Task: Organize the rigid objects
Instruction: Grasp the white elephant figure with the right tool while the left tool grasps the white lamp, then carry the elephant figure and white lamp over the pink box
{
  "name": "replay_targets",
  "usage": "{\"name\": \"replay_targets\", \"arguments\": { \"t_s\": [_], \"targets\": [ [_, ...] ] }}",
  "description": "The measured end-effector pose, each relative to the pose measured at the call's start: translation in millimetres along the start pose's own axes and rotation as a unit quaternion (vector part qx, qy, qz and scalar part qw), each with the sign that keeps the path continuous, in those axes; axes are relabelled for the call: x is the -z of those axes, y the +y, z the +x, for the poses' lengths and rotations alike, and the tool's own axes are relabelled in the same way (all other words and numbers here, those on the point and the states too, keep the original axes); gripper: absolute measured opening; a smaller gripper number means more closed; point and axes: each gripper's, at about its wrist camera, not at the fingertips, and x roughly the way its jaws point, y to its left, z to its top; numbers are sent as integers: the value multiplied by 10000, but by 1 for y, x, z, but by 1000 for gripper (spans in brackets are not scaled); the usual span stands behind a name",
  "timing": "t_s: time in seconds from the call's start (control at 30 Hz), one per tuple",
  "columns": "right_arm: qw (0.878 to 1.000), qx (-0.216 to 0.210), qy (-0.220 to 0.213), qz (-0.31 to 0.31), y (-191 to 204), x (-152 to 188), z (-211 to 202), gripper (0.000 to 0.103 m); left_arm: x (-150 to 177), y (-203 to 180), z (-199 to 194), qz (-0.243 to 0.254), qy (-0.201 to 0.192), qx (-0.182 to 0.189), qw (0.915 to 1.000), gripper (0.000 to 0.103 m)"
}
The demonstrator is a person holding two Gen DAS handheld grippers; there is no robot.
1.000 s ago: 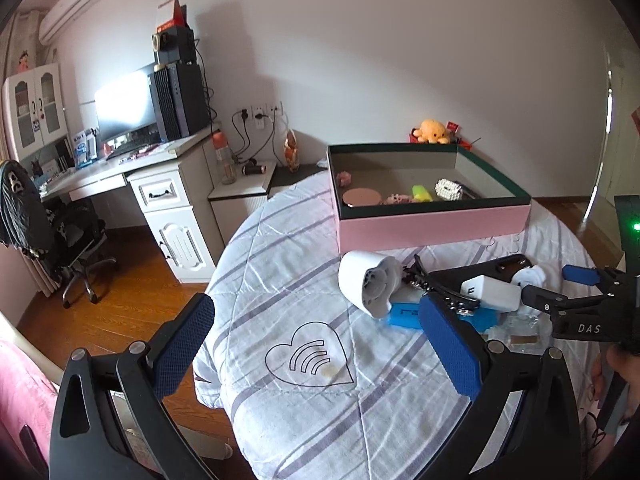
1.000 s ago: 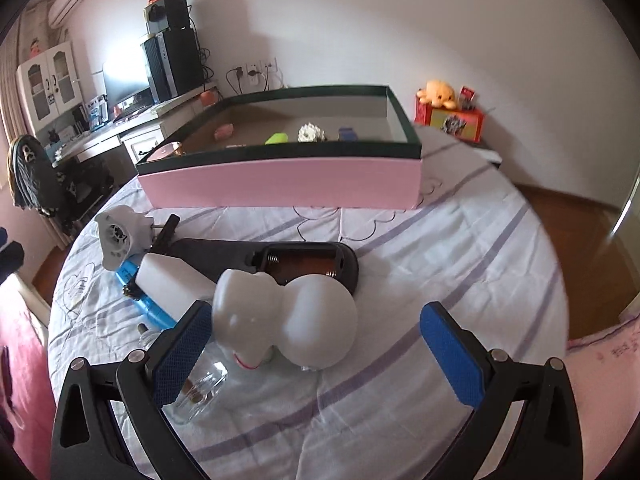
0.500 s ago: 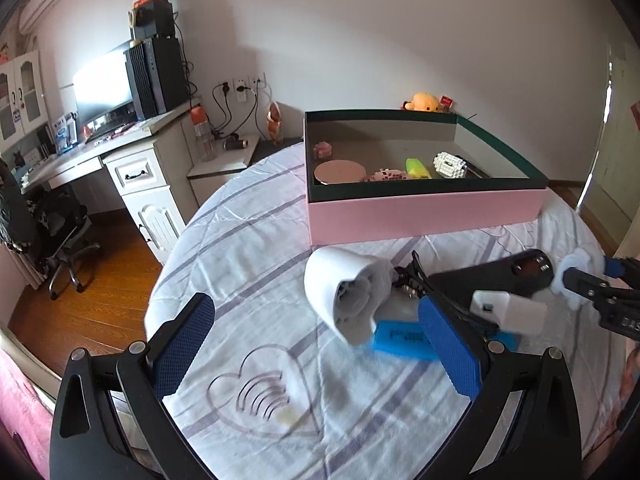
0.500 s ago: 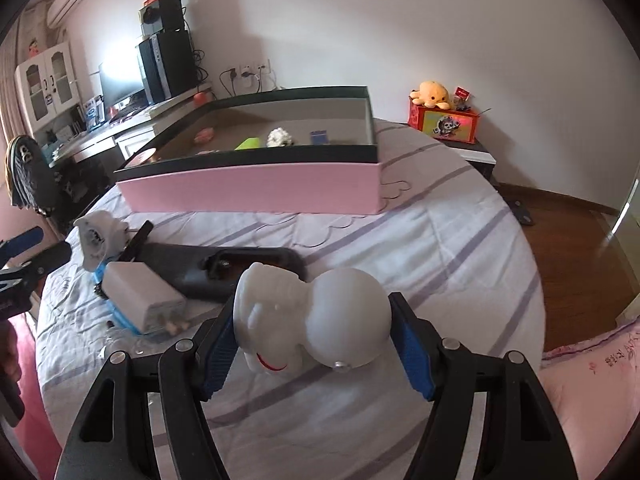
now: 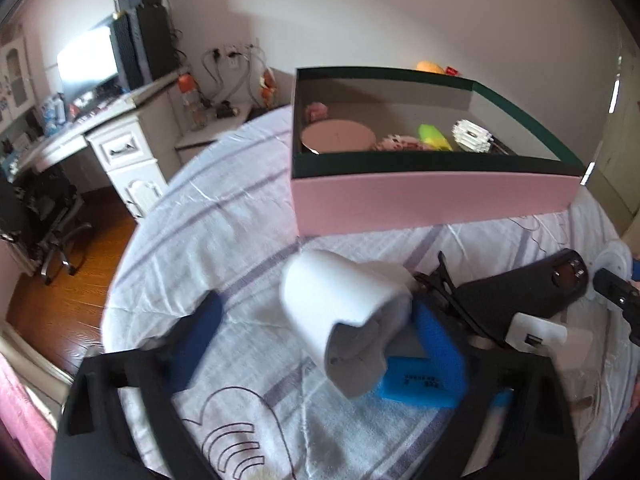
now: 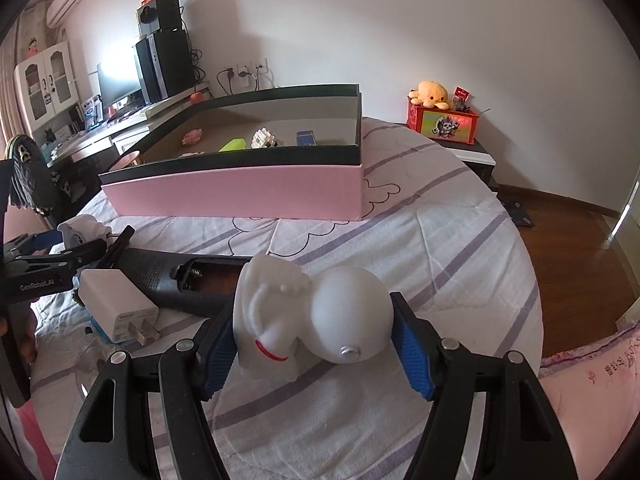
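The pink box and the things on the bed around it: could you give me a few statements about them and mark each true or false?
1. The pink box already holds several small items. True.
2. The right tool is shut on the white figurine. True.
3. The white charger plug lies inside the box. False: it lies on the bedsheet, outside it.
4. The left tool grips the black remote. False: its blue pads flank a white cylindrical gadget.
5. The remote's battery bay is open. True.

white fan (image 5: 344,320), left hand-held gripper (image 5: 316,340) closing
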Motion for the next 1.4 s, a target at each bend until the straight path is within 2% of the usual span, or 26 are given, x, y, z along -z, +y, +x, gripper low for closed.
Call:
{"name": "replay_targets", "arguments": {
  "t_s": [0.03, 0.1, 0.4, 0.8, 1.13, 1.4],
  "targets": [
    [10000, -20, -5, 15, -1, 0, 0, 71, 0, 1, 0, -16, 8, 109, 9999, 79],
    [10000, -27, -4, 19, -1, 0, 0, 71, 1, -1, -1, 12, -19, 247, 9997, 61],
    [10000, -30, -35, 24, -1, 2, -3, 71, 6, -2, -11, 125, -171, 80, 9997, 61],
    [9998, -13, -175, -45, 6, -2, -27, 70, 11, 6, -52, 105, -442, 145, 9989, 61],
    [9974, -57, -646, -306, 26, -21, -71, 70, 5, 7, -108, 115, -1034, 144, 9945, 61],
    [9932, -157, -1026, -522, 45, -40, -96, 70, -6, 4, -156, 119, -1626, 44, 9866, 61]
  ]
}}
